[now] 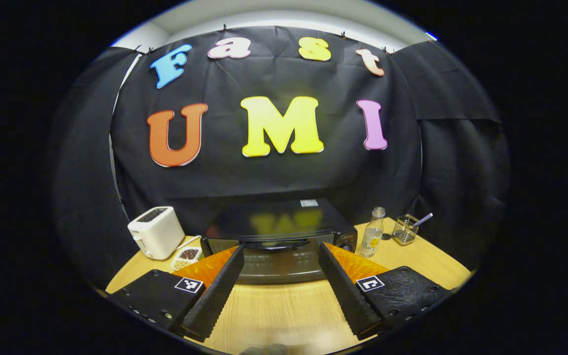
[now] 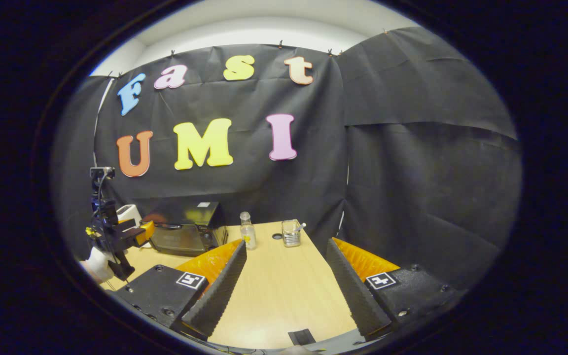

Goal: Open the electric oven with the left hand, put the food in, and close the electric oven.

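The black electric oven point(image 1: 279, 224) stands at the back of the wooden table point(image 1: 274, 310), its glass door closed and the handle point(image 1: 276, 242) across the top of the door. A small white dish of food point(image 1: 188, 255) lies between the oven and a white toaster point(image 1: 156, 231). My left gripper point(image 1: 280, 254) is open, a short way in front of the oven door and holding nothing. In the right gripper view the oven point(image 2: 185, 229) sits at the far left, with the left gripper point(image 2: 136, 233) and a gloved hand point(image 2: 97, 264) before it. My right gripper point(image 2: 285, 246) is open over bare table.
A clear bottle point(image 1: 372, 235) and a wire mesh holder point(image 1: 405, 230) with a spoon stand to the right of the oven. The same bottle point(image 2: 248, 231) and holder point(image 2: 291, 232) sit ahead of the right gripper. Black cloth walls close in behind and on the right.
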A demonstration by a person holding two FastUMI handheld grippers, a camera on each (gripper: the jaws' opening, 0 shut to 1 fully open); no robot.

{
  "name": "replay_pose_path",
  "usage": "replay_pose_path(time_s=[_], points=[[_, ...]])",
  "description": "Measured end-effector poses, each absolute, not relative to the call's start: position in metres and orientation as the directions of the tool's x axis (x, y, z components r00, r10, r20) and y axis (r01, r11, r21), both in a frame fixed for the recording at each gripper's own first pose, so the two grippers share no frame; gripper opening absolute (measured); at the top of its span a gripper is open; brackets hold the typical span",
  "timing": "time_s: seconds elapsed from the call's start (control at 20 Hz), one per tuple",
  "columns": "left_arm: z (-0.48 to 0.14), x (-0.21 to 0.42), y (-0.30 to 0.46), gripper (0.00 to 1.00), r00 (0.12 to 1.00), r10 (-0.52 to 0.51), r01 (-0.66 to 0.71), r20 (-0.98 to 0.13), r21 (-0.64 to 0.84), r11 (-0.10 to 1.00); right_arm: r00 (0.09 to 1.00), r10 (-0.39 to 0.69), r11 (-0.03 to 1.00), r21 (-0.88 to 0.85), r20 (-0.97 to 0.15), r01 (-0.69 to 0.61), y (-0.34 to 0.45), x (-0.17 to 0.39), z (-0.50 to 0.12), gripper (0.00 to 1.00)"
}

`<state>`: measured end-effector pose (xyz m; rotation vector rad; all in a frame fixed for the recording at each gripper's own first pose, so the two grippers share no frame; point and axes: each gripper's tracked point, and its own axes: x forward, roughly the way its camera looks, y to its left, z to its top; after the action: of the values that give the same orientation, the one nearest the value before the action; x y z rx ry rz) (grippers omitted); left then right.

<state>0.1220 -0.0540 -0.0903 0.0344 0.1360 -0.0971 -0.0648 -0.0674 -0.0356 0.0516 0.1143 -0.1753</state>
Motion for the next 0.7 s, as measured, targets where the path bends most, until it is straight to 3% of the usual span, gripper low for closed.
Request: replay_pose_path(time_s=[0.35, 0.7], points=[[0.007, -0.02, -0.041, 0.96, 0.999, -0.014, 0.013, 0.032, 0.01, 1.0, 0.999, -0.01, 1.0, 0.001, -0.044, 0.01, -0.059, -0.094, -0.015, 1.0], [0.031, -0.156, -0.025, 0.96, 0.992, 0.118, -0.12, 0.05, 0.042, 0.992, 0.996, 0.085, 0.996, 0.029, 0.012, -0.085, -0.069, -0.142, -0.02, 1.0]])
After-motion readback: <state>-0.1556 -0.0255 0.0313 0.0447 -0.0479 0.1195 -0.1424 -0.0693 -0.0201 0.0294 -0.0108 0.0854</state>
